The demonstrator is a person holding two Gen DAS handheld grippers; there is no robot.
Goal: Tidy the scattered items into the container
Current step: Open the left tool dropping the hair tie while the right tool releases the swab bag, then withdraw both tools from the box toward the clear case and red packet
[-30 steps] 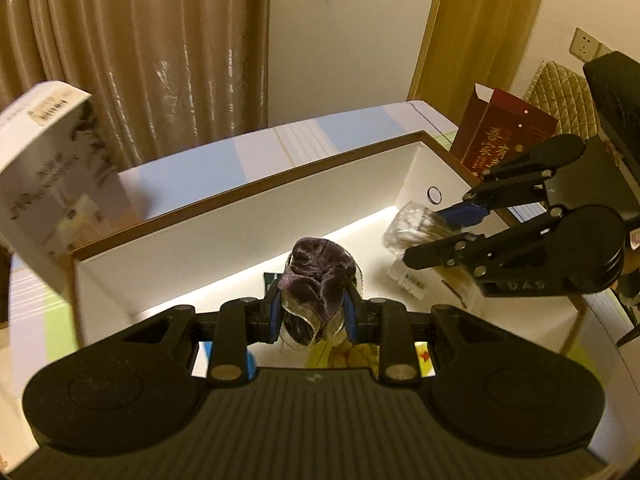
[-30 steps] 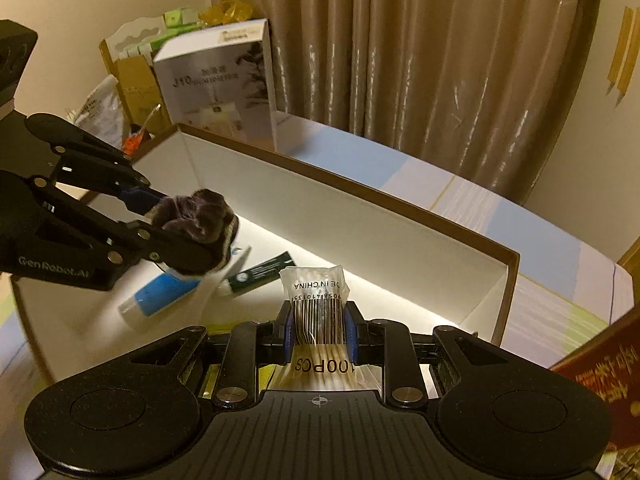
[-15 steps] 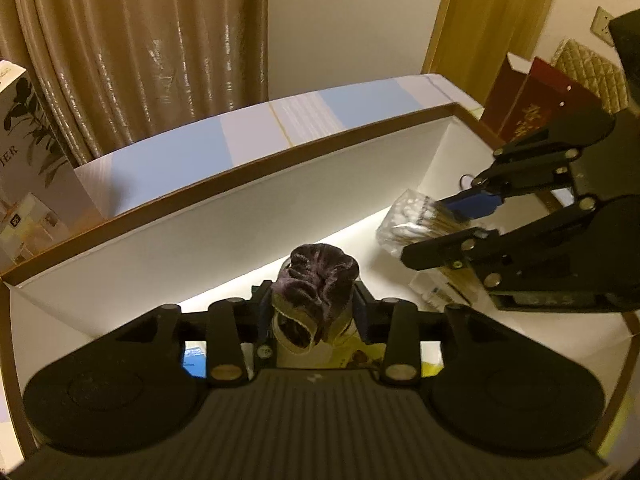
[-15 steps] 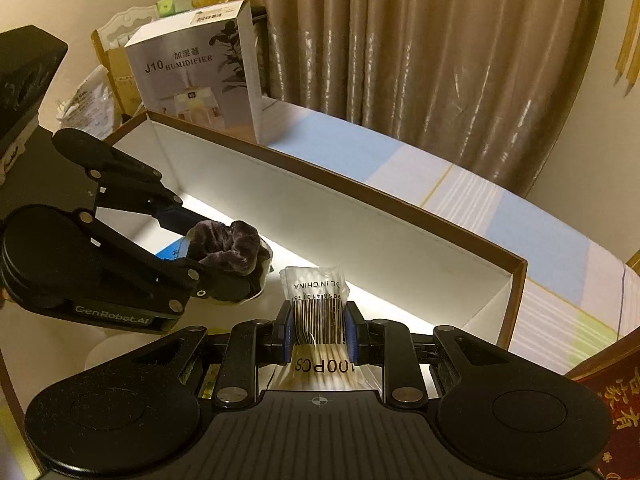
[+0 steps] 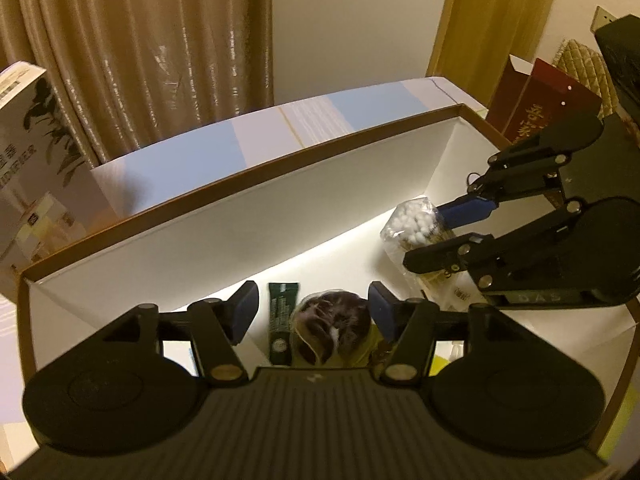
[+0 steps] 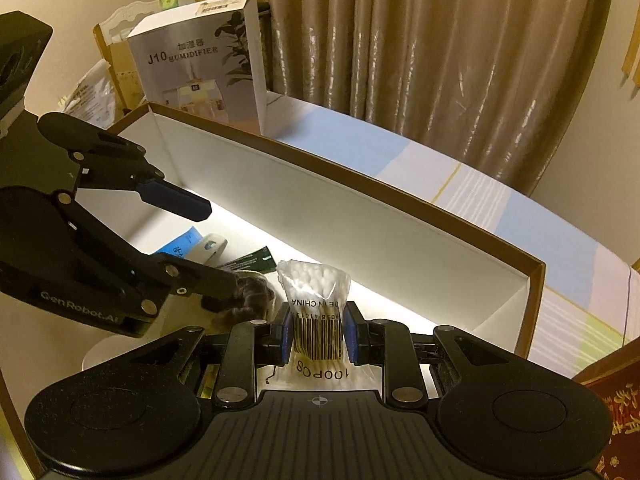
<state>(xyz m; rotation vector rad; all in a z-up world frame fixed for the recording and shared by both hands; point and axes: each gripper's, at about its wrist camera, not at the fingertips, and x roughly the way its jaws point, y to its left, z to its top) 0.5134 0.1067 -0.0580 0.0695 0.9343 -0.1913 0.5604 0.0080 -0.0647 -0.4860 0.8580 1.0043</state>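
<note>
Scrunchie [image 5: 332, 330]: dark purple, crumpled, lying in the box [image 5: 240, 216]; left gripper [image 5: 312, 312] opening around it, pads clear. Right gripper [image 6: 316, 334] pinches cotton swab bag [image 6: 314, 292].

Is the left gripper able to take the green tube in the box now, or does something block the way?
Probably yes. The left gripper is opening, empty, and the green tube lies just below it on the box floor. The dark scrunchie lies close beside the tube and might get caught too.
</note>
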